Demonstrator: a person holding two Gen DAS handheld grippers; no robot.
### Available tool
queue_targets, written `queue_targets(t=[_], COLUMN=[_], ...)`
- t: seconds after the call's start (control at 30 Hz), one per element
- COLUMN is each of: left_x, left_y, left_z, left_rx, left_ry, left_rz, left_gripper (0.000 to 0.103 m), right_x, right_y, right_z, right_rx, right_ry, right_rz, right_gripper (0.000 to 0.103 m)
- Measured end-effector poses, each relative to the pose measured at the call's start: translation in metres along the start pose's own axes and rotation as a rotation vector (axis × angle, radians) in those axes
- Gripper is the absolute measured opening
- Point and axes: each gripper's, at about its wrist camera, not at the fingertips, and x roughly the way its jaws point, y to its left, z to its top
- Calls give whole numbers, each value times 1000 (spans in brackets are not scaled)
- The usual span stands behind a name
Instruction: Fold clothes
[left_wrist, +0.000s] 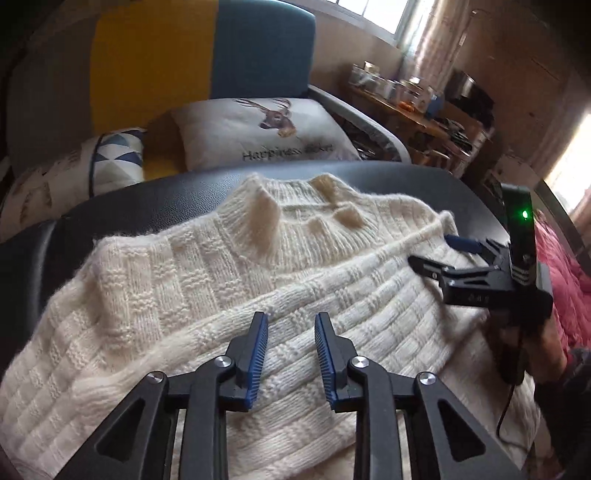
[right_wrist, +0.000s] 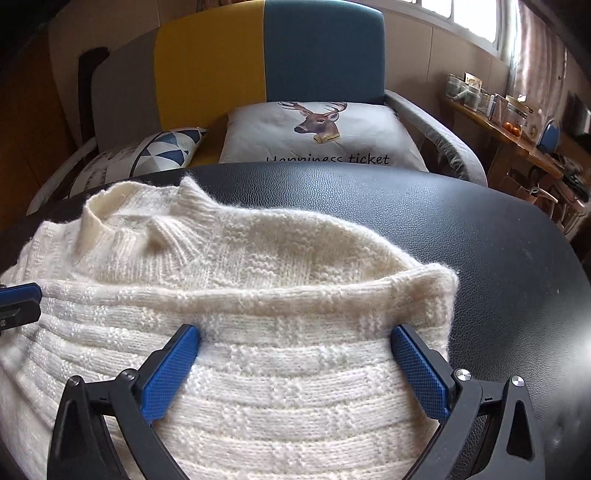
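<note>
Sweater (left_wrist: 207, 280), cream knit, lies beneath both my tongs on the black padded table (right_wrist: 480, 251), its near hem cut off below. My left gripper (left_wrist: 291, 325) hovers narrowly parted, holding nothing. My right gripper (right_wrist: 295, 336) gapes wide across a folded edge, gripping nothing. Beyond, the deer cushion's (right_wrist: 321, 129) lettering is half hidden.

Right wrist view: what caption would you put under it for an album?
Open right hand-held gripper over a cream knit sweater on a black padded table, deer cushion behind.
</note>
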Motion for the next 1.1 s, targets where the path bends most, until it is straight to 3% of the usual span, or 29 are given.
queue_targets(t=[0.1, 0.27, 0.3, 0.33, 0.37, 0.43, 0.53, 0.67, 0.73, 0.83, 0.93, 1.1], left_x=[3, 21, 20, 19, 16, 8, 29, 23, 10, 0, 8, 22], left_y=[4, -11, -12, -12, -12, -10, 3, 9, 12, 5, -4, -12], left_z=[7, 18, 20, 21, 22, 24, 19, 17, 18, 19, 18, 22], left_rx=[51, 221, 223, 224, 221, 192, 119, 26, -16, 67, 167, 248], left_ry=[29, 111, 108, 104, 89, 31, 62, 6, -14, 3, 98, 145], left_rz=[0, 21, 36, 51, 69, 117, 210, 165, 44, -10, -34, -5], left_gripper=[28, 32, 30, 9, 0, 1, 1, 3, 19, 25, 27, 26], right_x=[1, 2, 2, 2, 2, 2, 2, 2, 2, 3, 4, 5], right_y=[0, 0, 0, 0, 0, 0, 1, 0, -1, -1, -4, -5], right_z=[-1, -1, -1, -1, -1, -1, -1, -2, -2, -2, -1, -1], right_rx=[-5, -5, -5, -4, -4, -4, -5, -3, -2, -3, -2, -5], right_ry=[-6, -6, -6, -7, -7, -8, -9, -11, -13, -15, -16, -16], right_rz=[7, 6, 7, 7, 7, 6, 4, 7, 9, 10, 12, 15], right_gripper=[103, 103, 103, 103, 103, 103, 103, 103, 103, 103, 103, 103])
